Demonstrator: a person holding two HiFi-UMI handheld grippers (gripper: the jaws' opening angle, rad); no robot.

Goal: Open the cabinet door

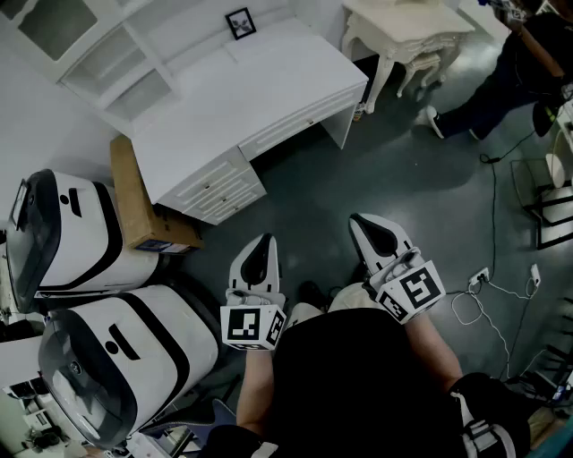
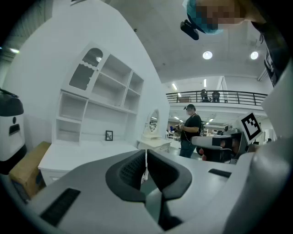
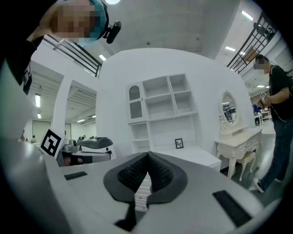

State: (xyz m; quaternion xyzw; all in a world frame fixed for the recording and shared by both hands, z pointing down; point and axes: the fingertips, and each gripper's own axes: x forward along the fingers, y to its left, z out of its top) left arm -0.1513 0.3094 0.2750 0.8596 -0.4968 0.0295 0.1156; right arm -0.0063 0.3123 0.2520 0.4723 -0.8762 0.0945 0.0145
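White two-jaw left gripper (image 1: 262,243) and right gripper (image 1: 365,224), jaws pressed together on nothing, are held level at mid-frame, apparently ready for approach; the white arched glass-paned cabinet door (image 1: 54,25), apparently unopened, stands well apart at upper left.

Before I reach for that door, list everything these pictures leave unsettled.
- Cabinet door handle: too small to find in both gripper views. The head view sees the door from above and cuts it off at the top edge.
- Picture frame: its image is too small in every view.
- Desk drawers: mostly hidden behind the right gripper in its own view.
- Bystander: cut off by the head view's right edge.
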